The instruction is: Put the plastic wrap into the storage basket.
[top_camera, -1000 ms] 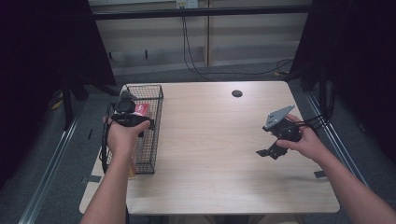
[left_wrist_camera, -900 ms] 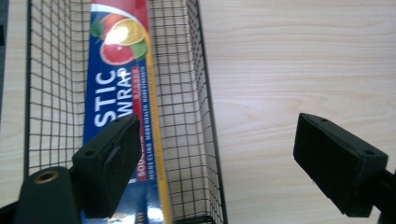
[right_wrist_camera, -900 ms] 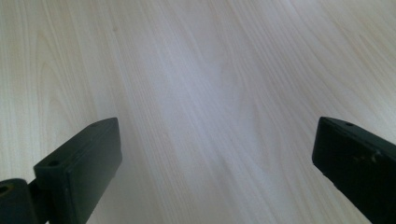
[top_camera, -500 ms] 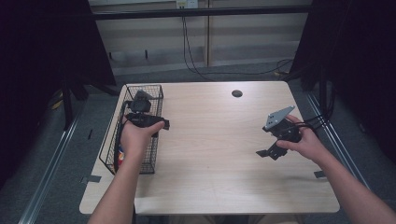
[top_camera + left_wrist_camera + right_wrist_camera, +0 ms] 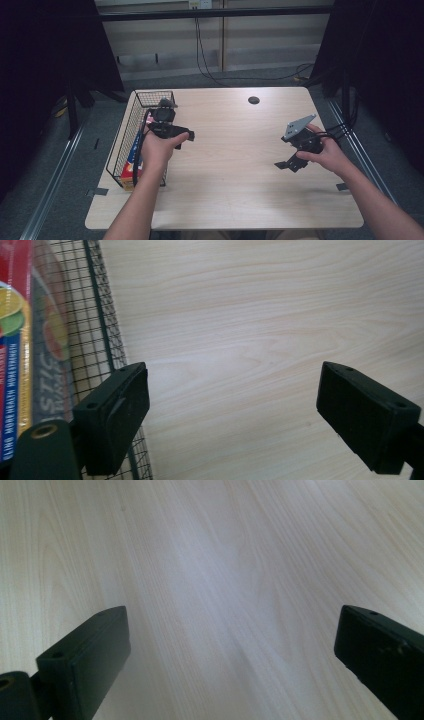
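A black wire basket (image 5: 126, 135) stands at the table's left edge with a red and blue box (image 5: 131, 175) lying in it. The same box (image 5: 20, 340) shows behind the basket mesh (image 5: 100, 320) in the left gripper view. My left gripper (image 5: 187, 135) is held just right of the basket, over bare wood; it is open and holds nothing. In its own view the left gripper (image 5: 245, 420) has its jaws wide apart above the tabletop. My right gripper (image 5: 287, 165) hovers low over the right side of the table, open and empty, as the right gripper (image 5: 230, 665) view confirms.
A light wooden table (image 5: 235, 190) with a small round dark grommet (image 5: 253, 100) at the back centre. Cables (image 5: 210, 60) hang down the wall behind. Dark curtains flank both sides, and metal rails (image 5: 55, 185) run along the floor beside the table.
My left gripper has moved right, out from over the basket to the tabletop beside it, and now holds nothing; a second ago a red thing showed at it. The right gripper stayed put.
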`<state>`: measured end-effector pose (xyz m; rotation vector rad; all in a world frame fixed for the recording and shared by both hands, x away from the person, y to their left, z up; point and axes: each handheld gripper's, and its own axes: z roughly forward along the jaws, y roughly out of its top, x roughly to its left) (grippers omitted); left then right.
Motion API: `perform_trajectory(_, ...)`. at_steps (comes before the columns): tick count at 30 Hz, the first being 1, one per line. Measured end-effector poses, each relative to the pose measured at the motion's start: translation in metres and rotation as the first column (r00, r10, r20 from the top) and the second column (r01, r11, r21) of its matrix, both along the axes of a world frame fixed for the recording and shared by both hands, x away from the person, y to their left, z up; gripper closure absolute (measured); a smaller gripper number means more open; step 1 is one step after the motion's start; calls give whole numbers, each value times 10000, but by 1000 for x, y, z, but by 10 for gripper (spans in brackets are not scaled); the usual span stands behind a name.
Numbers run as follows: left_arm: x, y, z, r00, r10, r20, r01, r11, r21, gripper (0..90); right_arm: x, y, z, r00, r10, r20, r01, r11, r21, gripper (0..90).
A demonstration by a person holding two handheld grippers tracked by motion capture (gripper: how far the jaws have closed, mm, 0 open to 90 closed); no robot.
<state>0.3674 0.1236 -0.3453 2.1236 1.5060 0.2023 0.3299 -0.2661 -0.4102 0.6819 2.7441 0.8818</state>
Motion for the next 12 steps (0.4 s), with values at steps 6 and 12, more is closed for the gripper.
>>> perform_trajectory(6, -4, -13, -6, 9995, -328, 21, 328, 9993, -199, 136, 0, -1, -3, 10000, -18, -63, 18, 10000, 55, 13)
perform_trajectory(12, -5, -24, -11, 9975, -686, 145, 690, 9972, -298, 125, 0, -1, -4, 10000, -74, 36, 74, 10000, 45, 13)
